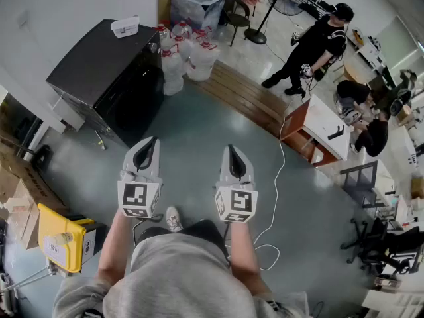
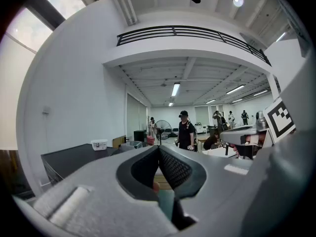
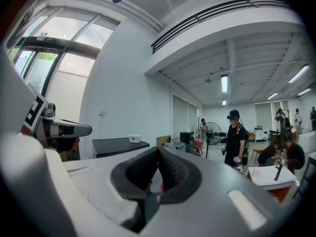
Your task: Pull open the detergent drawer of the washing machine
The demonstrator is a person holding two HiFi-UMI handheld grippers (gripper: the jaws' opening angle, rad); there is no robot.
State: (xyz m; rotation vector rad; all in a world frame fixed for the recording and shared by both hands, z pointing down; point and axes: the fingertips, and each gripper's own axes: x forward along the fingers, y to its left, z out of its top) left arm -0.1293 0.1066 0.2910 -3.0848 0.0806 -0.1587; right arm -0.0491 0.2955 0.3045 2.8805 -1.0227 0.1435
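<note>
My left claw (image 1: pixel 147 152) and my right claw (image 1: pixel 236 164) are both pressed together with nothing between the pads, and both hang over the floor (image 1: pixel 199 131), well apart from the washing machine (image 1: pixel 109 78). The machine stands ahead of me and to my left, dark, with a small white box (image 1: pixel 125 26) on its top. I cannot pick out the detergent drawer on its dark front from here.

What could go wrong, as I judge it:
- If I reach with a claw closed like this, it would only bump the drawer's front and not catch its lip; 1 claw must spread first.
- A cluster of bottles (image 1: pixel 189 55) stands just beside the machine's right side, so a wide swing could knock them.
- A white cable (image 1: pixel 278 171) trails on the floor to the machine's right and could snag my foot.
</note>
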